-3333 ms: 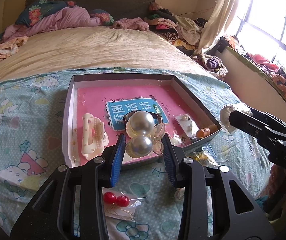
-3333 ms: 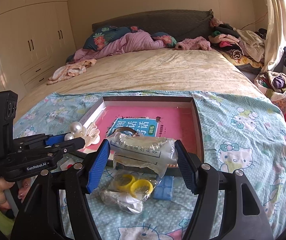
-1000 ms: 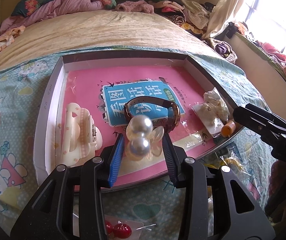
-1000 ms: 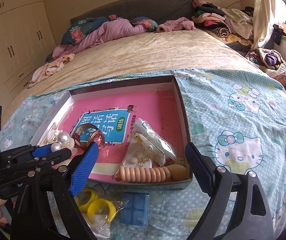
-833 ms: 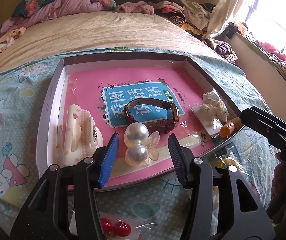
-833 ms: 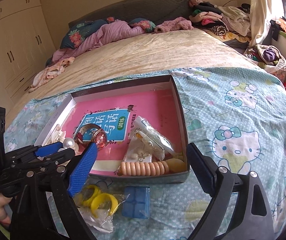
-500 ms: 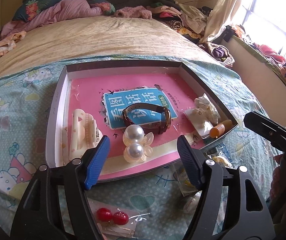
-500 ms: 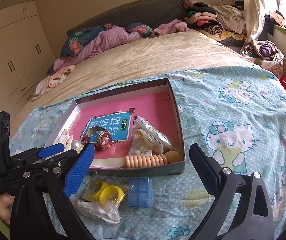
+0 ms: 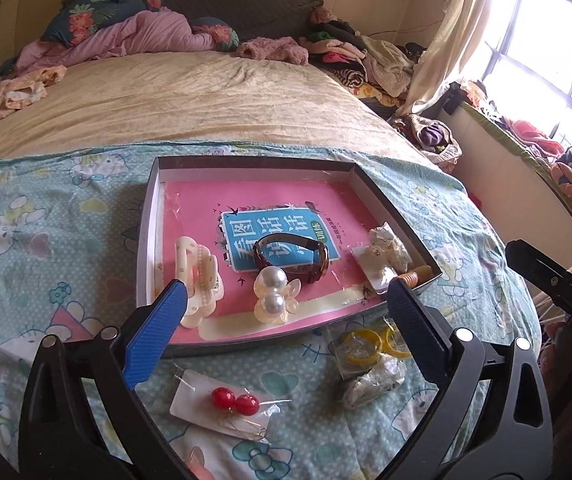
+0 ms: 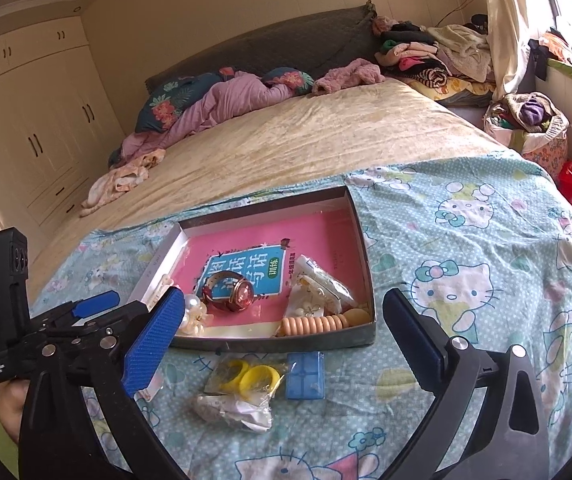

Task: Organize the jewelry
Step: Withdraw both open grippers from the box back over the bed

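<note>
Now both grippers' fingers opening wide, empty, near box (image 9: 360, 175) front rim (image 9: 286, 336); bare bedspread (image 10: 466, 240) rightward

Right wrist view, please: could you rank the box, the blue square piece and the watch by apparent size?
1. box
2. watch and blue square piece: they look alike, and the blue piece lies nearer the camera, so unranked.
</note>
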Motion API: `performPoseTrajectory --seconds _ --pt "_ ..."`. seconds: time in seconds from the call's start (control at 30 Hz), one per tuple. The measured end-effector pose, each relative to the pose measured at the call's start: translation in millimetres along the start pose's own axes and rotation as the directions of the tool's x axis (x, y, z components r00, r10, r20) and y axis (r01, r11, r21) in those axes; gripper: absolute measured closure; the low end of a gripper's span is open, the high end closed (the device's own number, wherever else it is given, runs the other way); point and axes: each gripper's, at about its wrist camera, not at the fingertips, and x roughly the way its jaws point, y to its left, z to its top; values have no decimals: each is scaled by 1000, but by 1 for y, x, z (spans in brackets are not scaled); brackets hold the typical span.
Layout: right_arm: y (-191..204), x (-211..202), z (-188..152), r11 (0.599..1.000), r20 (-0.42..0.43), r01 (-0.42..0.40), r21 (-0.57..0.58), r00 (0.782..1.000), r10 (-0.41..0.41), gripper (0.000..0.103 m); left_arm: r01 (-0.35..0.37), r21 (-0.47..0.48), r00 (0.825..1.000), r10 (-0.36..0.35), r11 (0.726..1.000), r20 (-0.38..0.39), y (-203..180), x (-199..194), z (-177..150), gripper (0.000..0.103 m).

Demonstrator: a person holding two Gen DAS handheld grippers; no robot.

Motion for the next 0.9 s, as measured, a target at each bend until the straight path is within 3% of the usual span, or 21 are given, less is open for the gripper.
performPoseTrajectory --seconds 0.9 --pt "28 -76 -1 998 95 -14 -61 995 20 4 0 13 997 -1 1000 78 -1 -66 -6 10"
